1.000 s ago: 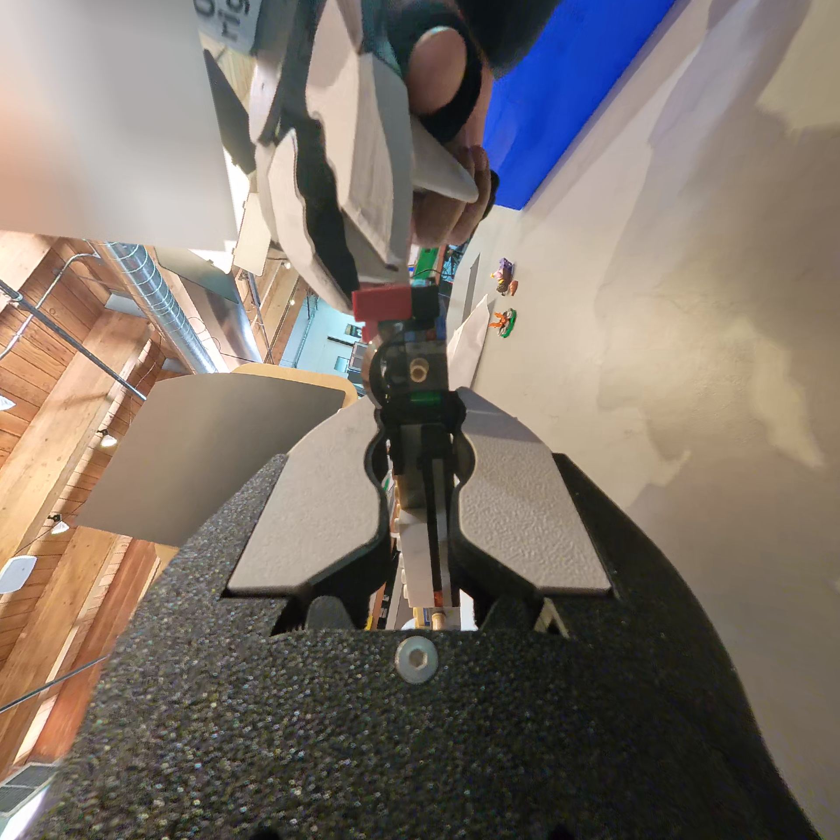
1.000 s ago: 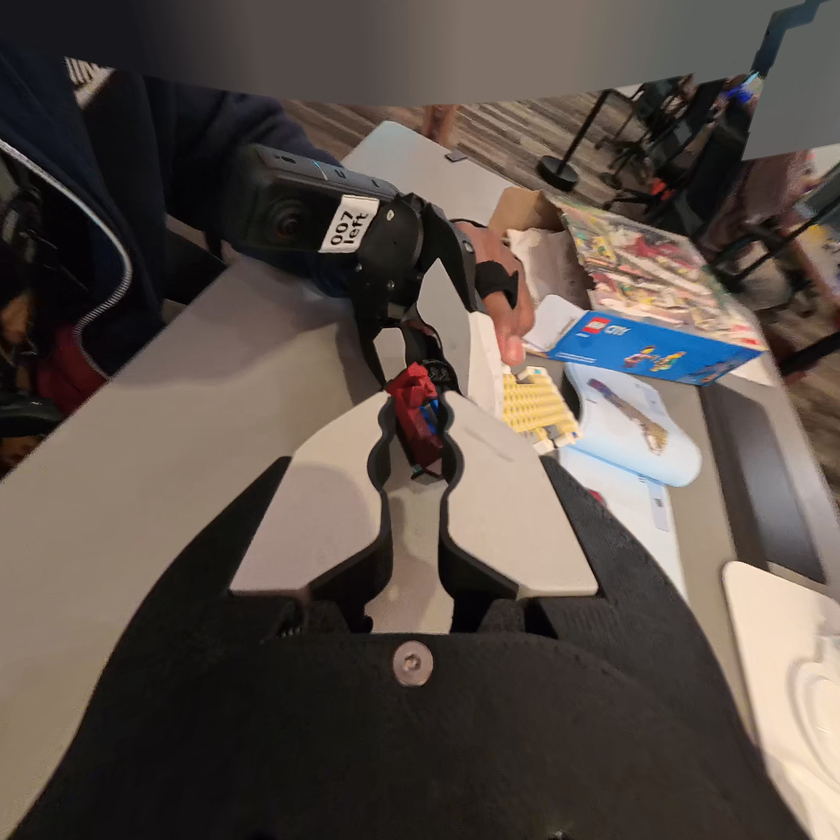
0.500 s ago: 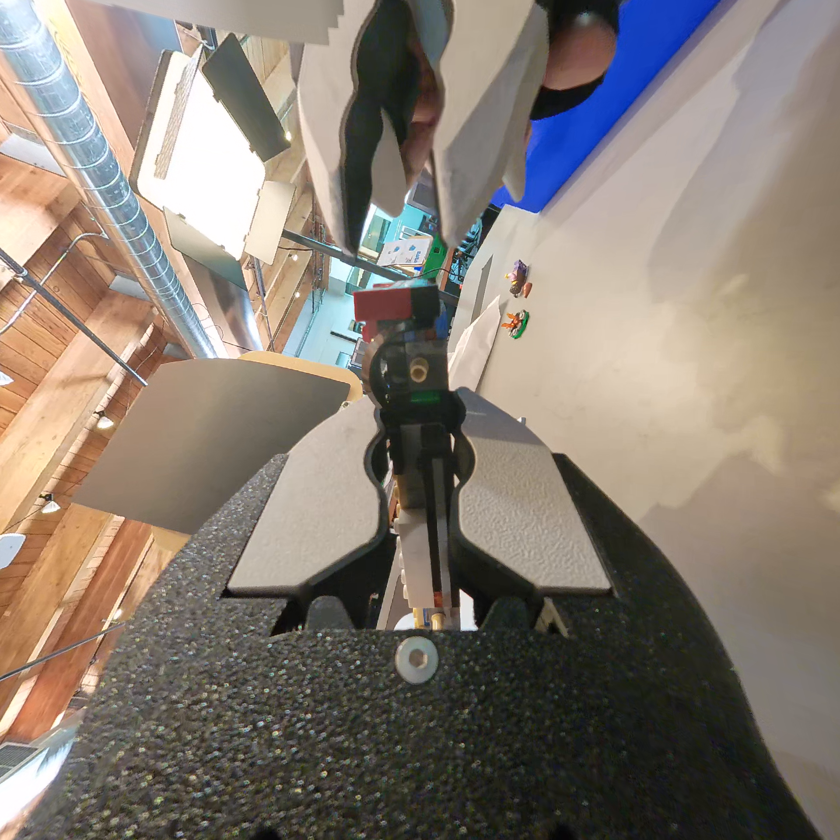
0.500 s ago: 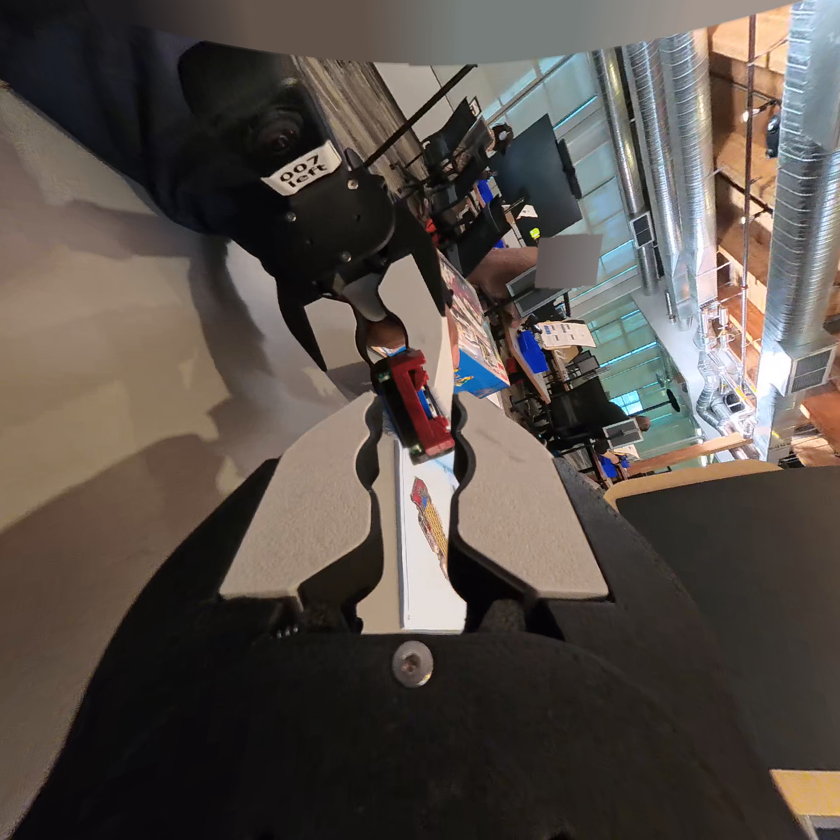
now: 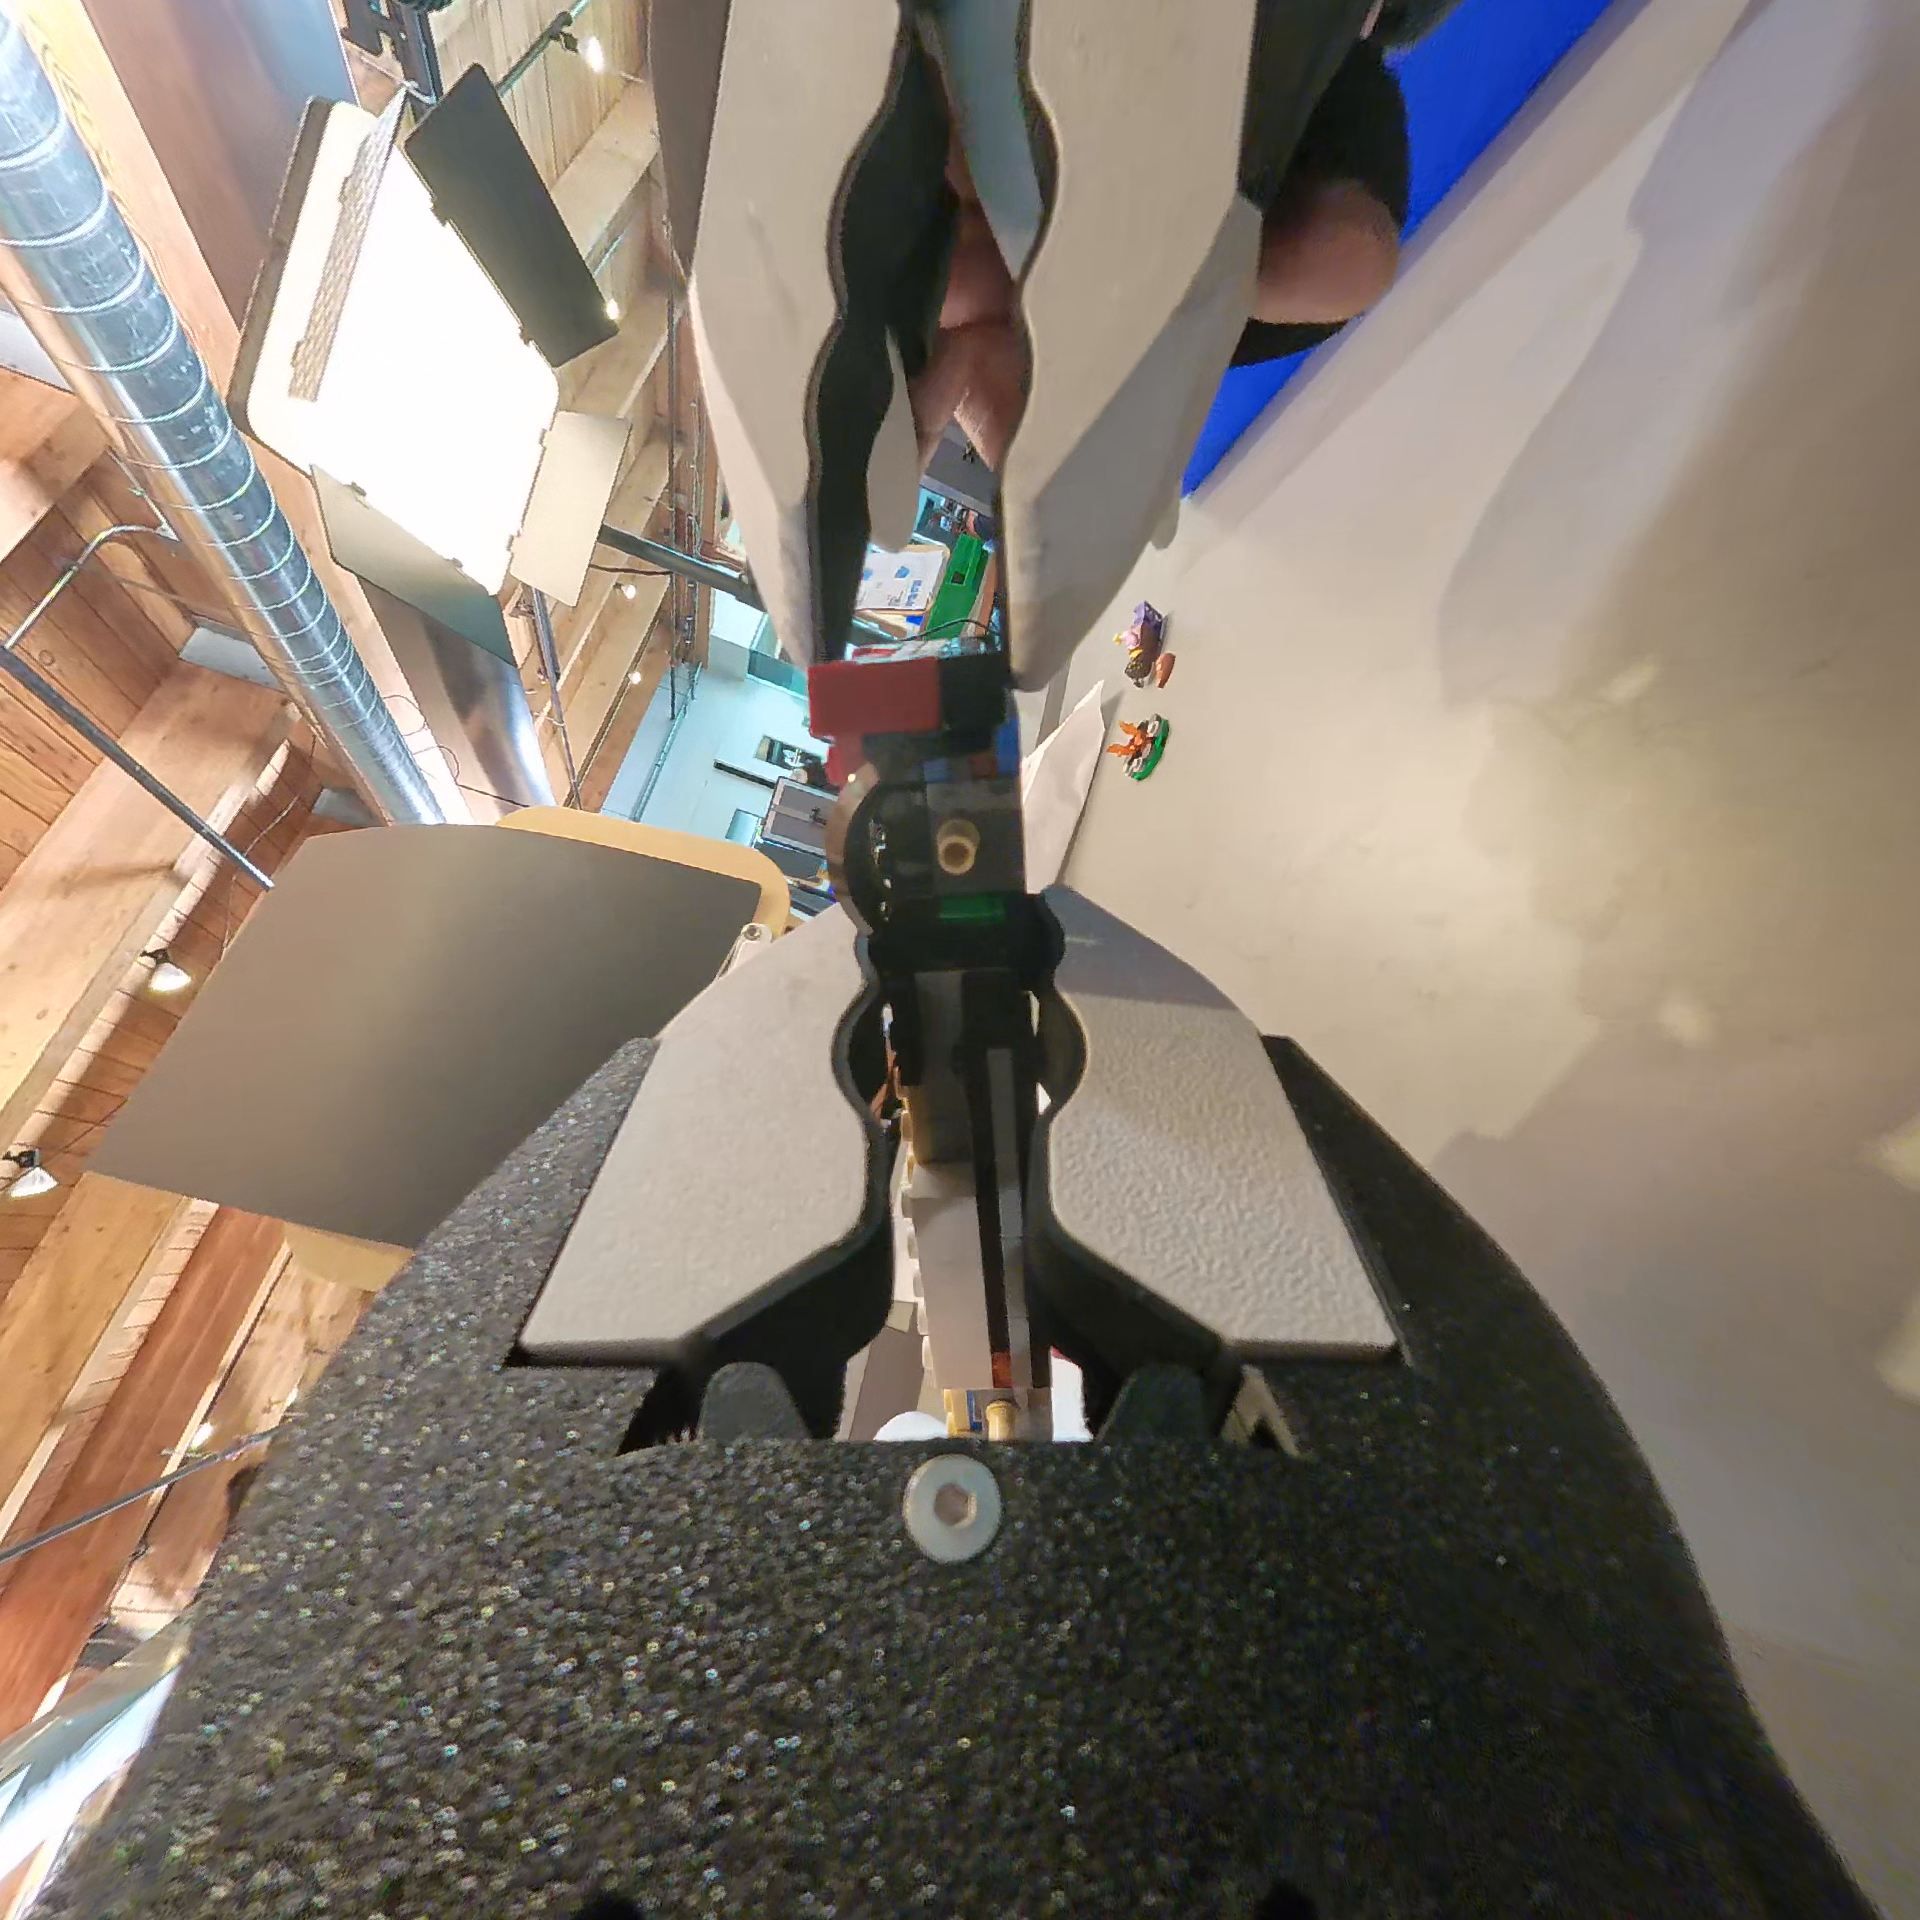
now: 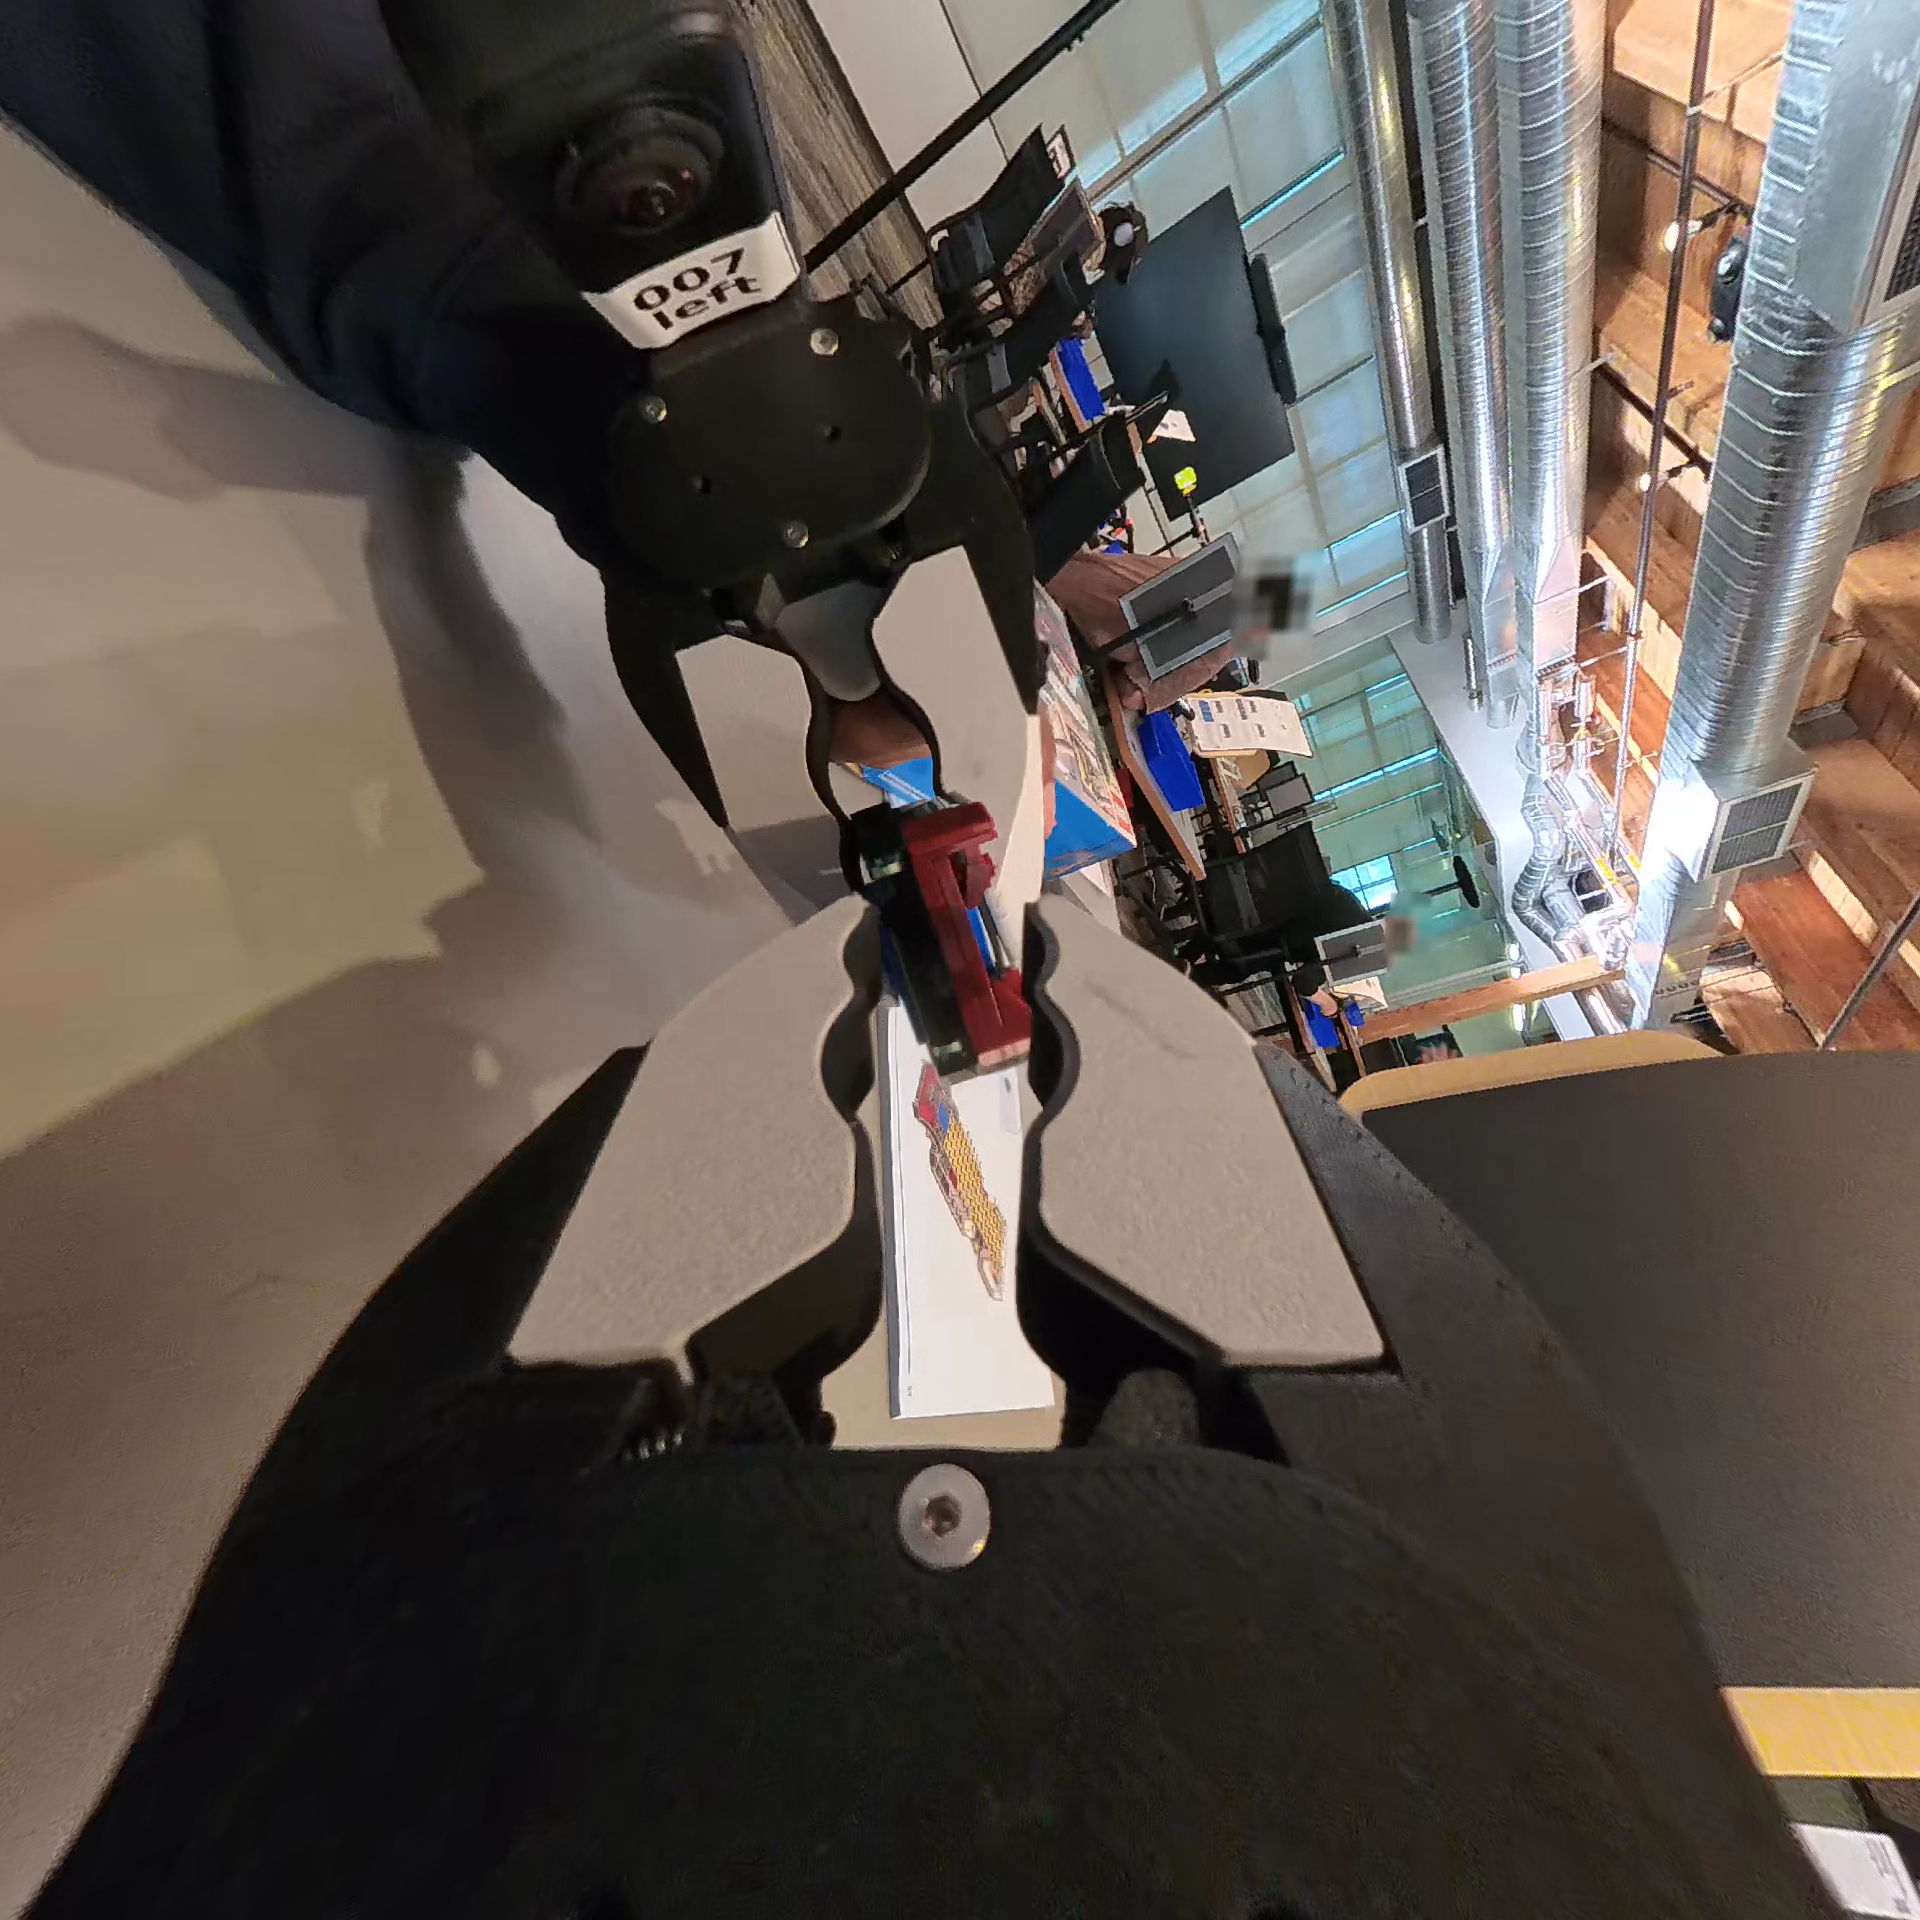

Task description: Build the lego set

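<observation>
Grippers both close on one red-and-black brick model [image 6: 951, 940]: left gripper [image 5: 951, 935], right gripper [image 6: 940, 935]; the left's camera carries a white label [image 6: 694, 291].

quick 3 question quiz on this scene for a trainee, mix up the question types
1. True or false: the left claw grips a brick model between its fingers.
2. What colour is the block at the model's far end, in the left wrist view? a) red b) yellow c) pink
3. In the left wrist view, how many small brick builds sit on the table beyond the model?

Key: 1 true. 2 a. 3 two.
</observation>
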`<state>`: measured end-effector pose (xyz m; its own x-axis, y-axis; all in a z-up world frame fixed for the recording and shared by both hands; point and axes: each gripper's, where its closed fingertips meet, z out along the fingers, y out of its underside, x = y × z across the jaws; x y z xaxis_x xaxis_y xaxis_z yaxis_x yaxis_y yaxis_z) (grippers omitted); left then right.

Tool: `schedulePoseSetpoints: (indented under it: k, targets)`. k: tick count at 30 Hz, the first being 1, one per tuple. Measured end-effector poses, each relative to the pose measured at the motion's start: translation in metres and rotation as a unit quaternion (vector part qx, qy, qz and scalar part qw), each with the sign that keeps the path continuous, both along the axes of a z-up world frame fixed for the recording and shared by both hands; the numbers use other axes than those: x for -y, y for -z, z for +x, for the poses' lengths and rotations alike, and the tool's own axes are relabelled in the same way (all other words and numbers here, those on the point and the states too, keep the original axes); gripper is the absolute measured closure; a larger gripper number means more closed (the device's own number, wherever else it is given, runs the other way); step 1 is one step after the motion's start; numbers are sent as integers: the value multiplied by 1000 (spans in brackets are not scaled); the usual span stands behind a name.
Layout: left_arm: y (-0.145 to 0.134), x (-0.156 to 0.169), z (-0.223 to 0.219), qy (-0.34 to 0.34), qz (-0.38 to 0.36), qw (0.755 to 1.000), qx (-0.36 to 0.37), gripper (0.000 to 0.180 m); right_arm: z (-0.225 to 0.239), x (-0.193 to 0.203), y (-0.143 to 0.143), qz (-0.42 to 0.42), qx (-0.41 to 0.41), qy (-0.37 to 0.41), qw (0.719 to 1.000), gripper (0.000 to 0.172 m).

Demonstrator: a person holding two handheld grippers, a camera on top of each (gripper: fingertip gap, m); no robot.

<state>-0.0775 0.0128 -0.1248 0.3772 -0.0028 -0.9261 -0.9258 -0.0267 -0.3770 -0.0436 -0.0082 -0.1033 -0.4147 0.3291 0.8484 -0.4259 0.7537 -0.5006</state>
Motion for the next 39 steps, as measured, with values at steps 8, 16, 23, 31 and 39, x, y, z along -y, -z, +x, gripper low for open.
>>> schedulePoseSetpoints:
  k: [8, 16, 23, 31, 39]
  targets:
    - [4, -1, 0, 1, -12, 1000, -11, 156, -1, 0, 9, 27, 9, 1, 1000, 151]
    - [6, -2, 2, 4, -19, 1000, -15, 156, -1, 2, 14, 49, 2, 0, 999, 150]
    - [9, -3, 2, 5, -27, 1000, -15, 156, -2, 2, 17, 64, -6, 2, 998, 151]
    - [10, -3, 3, 6, -28, 999, -15, 156, -3, 3, 18, 80, -24, 3, 996, 149]
    - [10, -3, 3, 7, -29, 999, -16, 156, -3, 0, 18, 91, -35, 5, 995, 144]
